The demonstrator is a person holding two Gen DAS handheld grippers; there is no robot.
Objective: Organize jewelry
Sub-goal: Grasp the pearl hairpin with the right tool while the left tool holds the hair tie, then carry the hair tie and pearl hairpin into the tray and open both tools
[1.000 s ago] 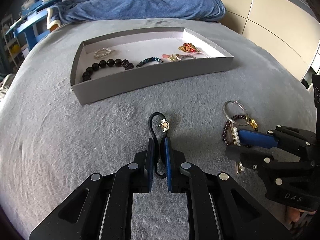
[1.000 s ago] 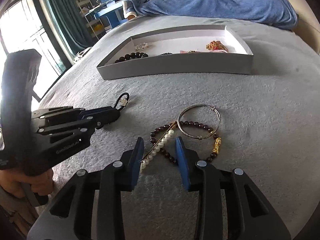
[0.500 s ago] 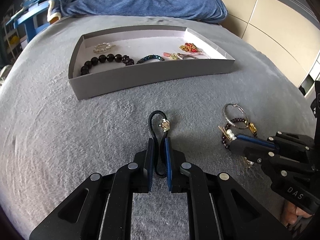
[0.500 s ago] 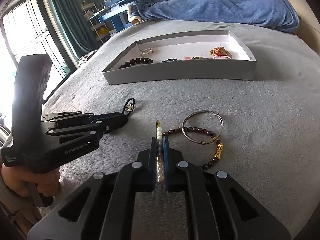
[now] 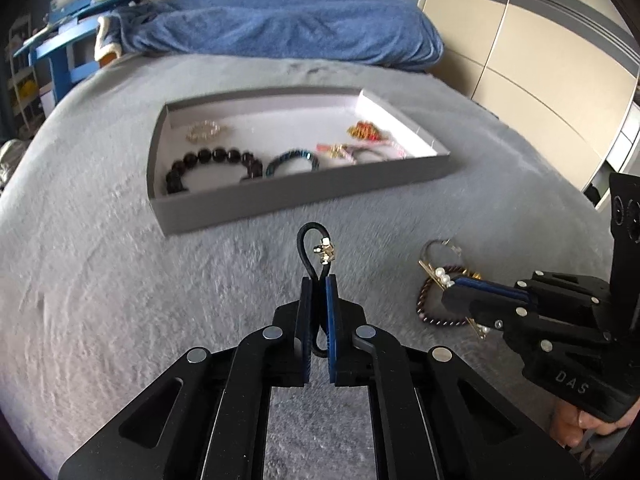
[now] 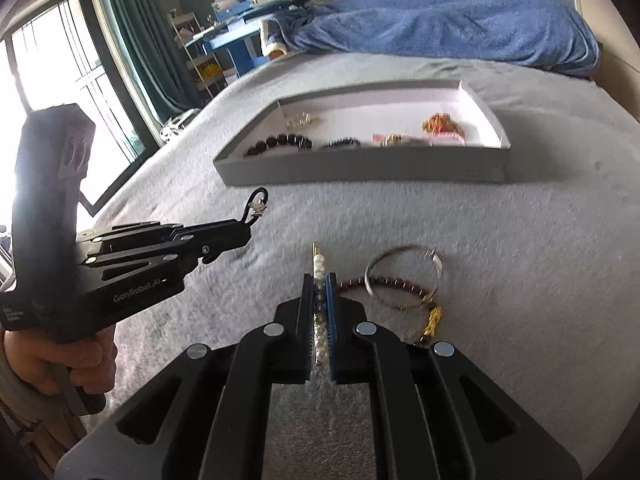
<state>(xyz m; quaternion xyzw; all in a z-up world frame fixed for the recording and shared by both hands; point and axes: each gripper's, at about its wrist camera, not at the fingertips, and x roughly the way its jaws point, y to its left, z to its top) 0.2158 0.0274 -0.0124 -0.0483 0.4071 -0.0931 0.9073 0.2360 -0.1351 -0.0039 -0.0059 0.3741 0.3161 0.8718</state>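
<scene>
My left gripper (image 5: 319, 280) is shut on a black hair tie (image 5: 310, 258) with a gold charm and holds it above the grey bed cover. It also shows in the right wrist view (image 6: 245, 229). My right gripper (image 6: 319, 278) is shut on a pearl hair clip (image 6: 319, 266), lifted off the cover; the clip shows in the left wrist view (image 5: 440, 277) too. A dark red bead bracelet (image 6: 394, 282) and a silver hoop (image 6: 404, 276) lie on the cover beside it. The grey tray (image 5: 304, 192) ahead holds a black bead bracelet (image 5: 212, 160), a blue bracelet (image 5: 292, 158) and several other pieces.
A blue blanket (image 5: 280, 24) lies at the far end of the bed. A blue desk with books (image 6: 248, 8) and a window (image 6: 60, 60) stand to the left. Cupboard doors (image 5: 540, 60) are on the right.
My right gripper closed on the pearl hair clip and lifted it. Both grippers have risen and moved a little toward the tray. The left still holds the hair tie.
</scene>
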